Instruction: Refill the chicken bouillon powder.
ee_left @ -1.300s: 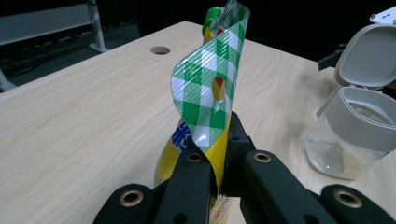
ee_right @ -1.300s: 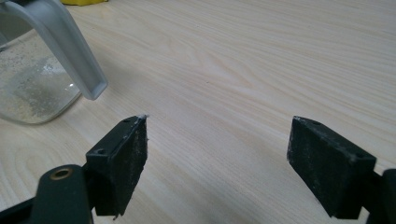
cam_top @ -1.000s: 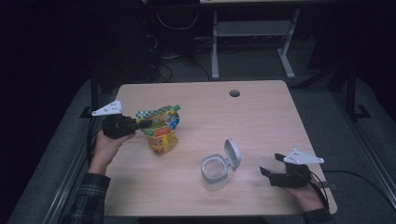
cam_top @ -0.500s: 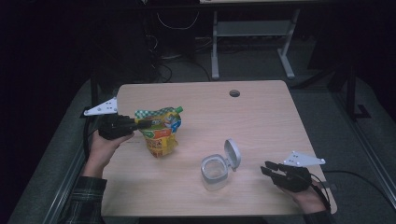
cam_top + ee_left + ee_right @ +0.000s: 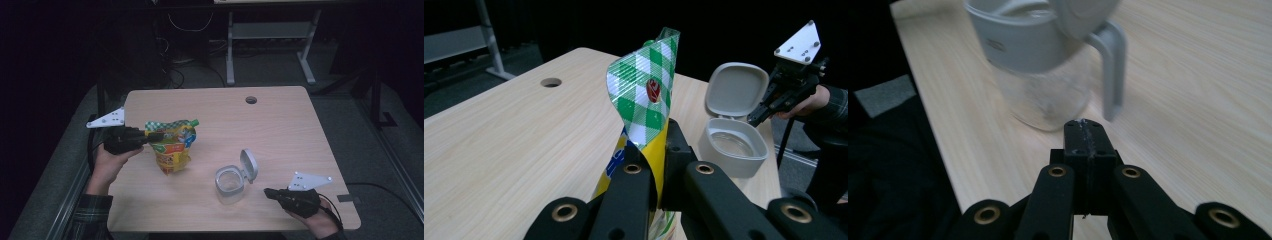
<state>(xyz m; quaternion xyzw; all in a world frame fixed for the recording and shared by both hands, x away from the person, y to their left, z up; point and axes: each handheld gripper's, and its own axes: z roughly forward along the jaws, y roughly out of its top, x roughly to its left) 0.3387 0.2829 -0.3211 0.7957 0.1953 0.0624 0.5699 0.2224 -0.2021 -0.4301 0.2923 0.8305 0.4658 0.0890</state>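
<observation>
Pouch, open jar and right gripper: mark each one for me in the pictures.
pouch (image 5: 172, 145): high view, on its yellow printed front.
jar (image 5: 229, 183): high view, on the clear body under the raised lid.
right gripper (image 5: 269, 192): high view, at the shut jaw tips beside the jar.

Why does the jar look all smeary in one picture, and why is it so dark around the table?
In the right gripper view the jar is blurred, probably from motion or from being so close, while the right tongs look sharp. In the left gripper view the snack pouch is crisp. In the high view light falls on the table, and the floor and room around it are dim.
</observation>
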